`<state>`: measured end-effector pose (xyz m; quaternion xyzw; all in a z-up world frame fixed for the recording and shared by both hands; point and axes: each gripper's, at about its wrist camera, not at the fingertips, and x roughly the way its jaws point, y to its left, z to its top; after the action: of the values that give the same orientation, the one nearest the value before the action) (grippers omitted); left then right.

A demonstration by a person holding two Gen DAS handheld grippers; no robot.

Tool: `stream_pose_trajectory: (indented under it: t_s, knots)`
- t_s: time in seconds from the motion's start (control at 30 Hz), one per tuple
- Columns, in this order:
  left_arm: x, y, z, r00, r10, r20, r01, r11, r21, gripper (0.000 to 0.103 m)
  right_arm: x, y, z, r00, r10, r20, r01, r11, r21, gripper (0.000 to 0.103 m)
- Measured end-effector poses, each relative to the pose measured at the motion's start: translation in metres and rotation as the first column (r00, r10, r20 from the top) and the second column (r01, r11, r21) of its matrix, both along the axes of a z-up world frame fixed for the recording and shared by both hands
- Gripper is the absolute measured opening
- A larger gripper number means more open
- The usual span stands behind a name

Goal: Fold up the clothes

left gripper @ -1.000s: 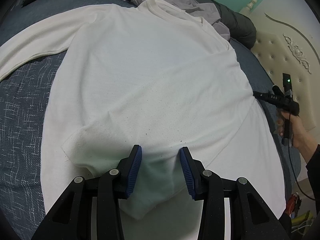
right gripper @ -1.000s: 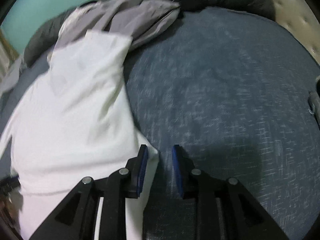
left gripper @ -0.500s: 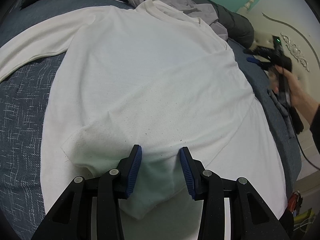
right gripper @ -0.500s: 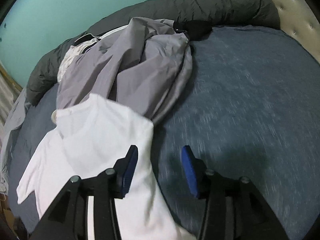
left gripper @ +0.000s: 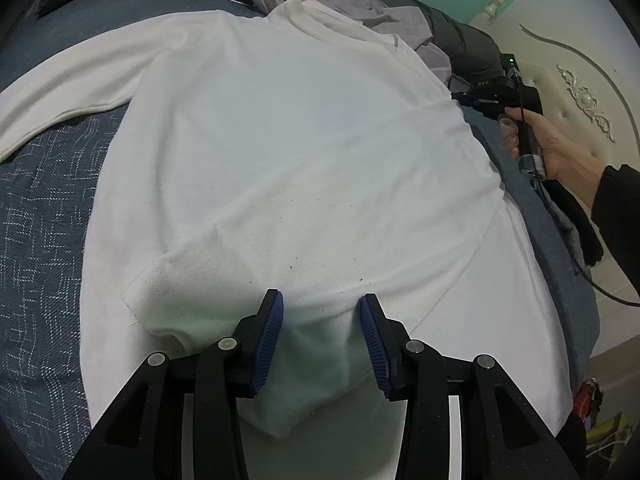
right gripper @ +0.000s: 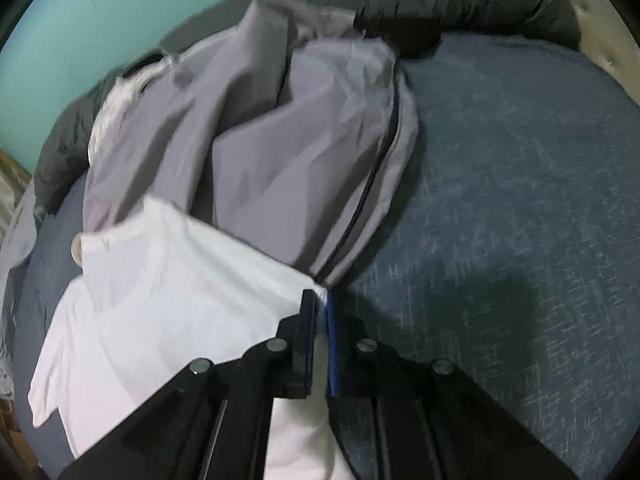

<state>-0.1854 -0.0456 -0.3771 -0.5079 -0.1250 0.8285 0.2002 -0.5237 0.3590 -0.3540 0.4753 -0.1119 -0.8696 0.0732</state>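
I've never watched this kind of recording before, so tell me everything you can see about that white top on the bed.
The white long-sleeved top looks like soft knit cotton with tiny dark specks. It lies spread flat on the blue-grey bedspread, one sleeve stretched out sideways, the other folded across its body. Its collar touches a grey jacket. The right hand-held gripper pinches its shoulder corner; the left hand-held gripper stands open over the folded cuff.

The left gripper [left gripper: 321, 336] is low and near, its two blue pads wide apart. The right gripper [right gripper: 322, 316] is squeezed tight, far on the right. A bare hand [left gripper: 560, 148] in a dark sleeve [left gripper: 618, 216] holds it.
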Motion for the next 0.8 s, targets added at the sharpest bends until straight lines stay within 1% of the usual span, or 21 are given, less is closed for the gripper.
stream_pose_trajectory:
  t_s: [0.1,0.17,0.2,0.37,0.43,0.57,0.7,0.8]
  knots:
    - [0.003,-0.002,0.0,1.0,0.001,-0.001,-0.001,1.0,0.005,0.043,0.0,0.001,0.007,0.999,-0.028,-0.042,0.03,0.999,0.032,0.004]
    - [0.005,-0.002,0.0,1.0,0.001,-0.005,-0.001,1.0,0.004,0.043,-0.003,-0.004,0.008,0.998,-0.021,-0.055,0.025,0.996,0.081,0.004]
    - [0.005,-0.003,0.001,1.0,0.0,-0.005,0.0,1.0,0.004,0.043,-0.006,-0.006,0.007,0.999,-0.018,-0.05,0.023,0.994,0.106,0.004]
    - [0.006,-0.001,0.0,1.0,0.0,-0.003,0.0,1.0,0.002,0.043,-0.015,-0.008,-0.01,0.999,-0.033,-0.008,0.034,0.99,0.14,0.004]
    - [0.007,-0.001,0.0,1.0,0.0,-0.003,0.0,1.0,0.002,0.043,-0.019,-0.008,-0.014,0.999,-0.038,-0.005,0.039,0.991,0.126,0.004]
    - [0.009,-0.001,0.0,1.0,-0.002,-0.004,0.002,1.0,0.002,0.043,-0.025,-0.004,-0.011,0.998,-0.056,-0.034,0.057,0.998,0.034,0.005]
    - [0.014,-0.003,0.001,1.0,-0.002,-0.003,0.002,1.0,0.002,0.043,-0.02,0.008,0.008,0.993,-0.068,-0.097,0.066,0.998,-0.022,0.005]
    - [0.015,-0.001,0.001,1.0,-0.002,-0.003,0.002,1.0,-0.001,0.043,-0.008,0.018,0.026,0.989,-0.04,-0.144,0.032,0.998,-0.055,0.006]
